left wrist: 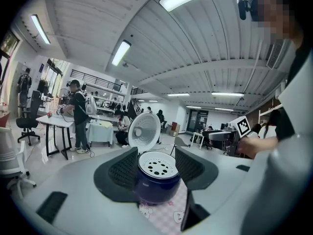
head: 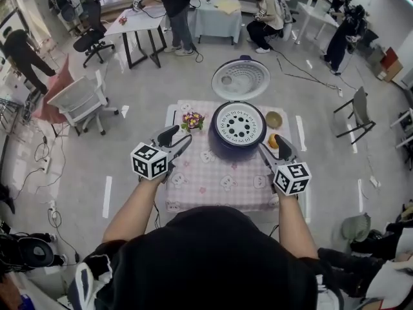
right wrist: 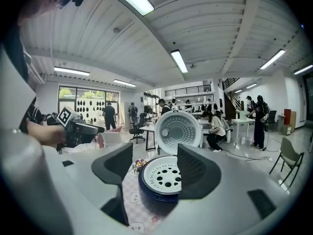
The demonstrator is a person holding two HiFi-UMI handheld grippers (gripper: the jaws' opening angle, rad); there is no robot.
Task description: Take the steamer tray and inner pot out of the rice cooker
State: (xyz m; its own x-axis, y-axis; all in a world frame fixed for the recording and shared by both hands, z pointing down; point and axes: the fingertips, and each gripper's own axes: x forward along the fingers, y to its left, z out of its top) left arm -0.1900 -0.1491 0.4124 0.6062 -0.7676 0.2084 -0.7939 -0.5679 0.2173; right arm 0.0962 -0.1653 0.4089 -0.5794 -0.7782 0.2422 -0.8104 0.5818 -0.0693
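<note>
Steamer tray (head: 239, 124) sits flat atop the open rice cooker (head: 235, 150) on the table (head: 193, 189) — ahead, between your grippers. Left gripper (head: 179, 139) and right gripper (head: 273, 148) both gape empty — the right looks slightly nearer.

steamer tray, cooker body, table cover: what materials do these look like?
The steamer tray is white and matte with moulded round holes, so likely plastic, possibly coated metal. The cooker body is dark blue and smooth with a slight sheen: plastic or painted metal. The table cover has a pink checked print; cloth or vinyl, can't tell which.
</note>
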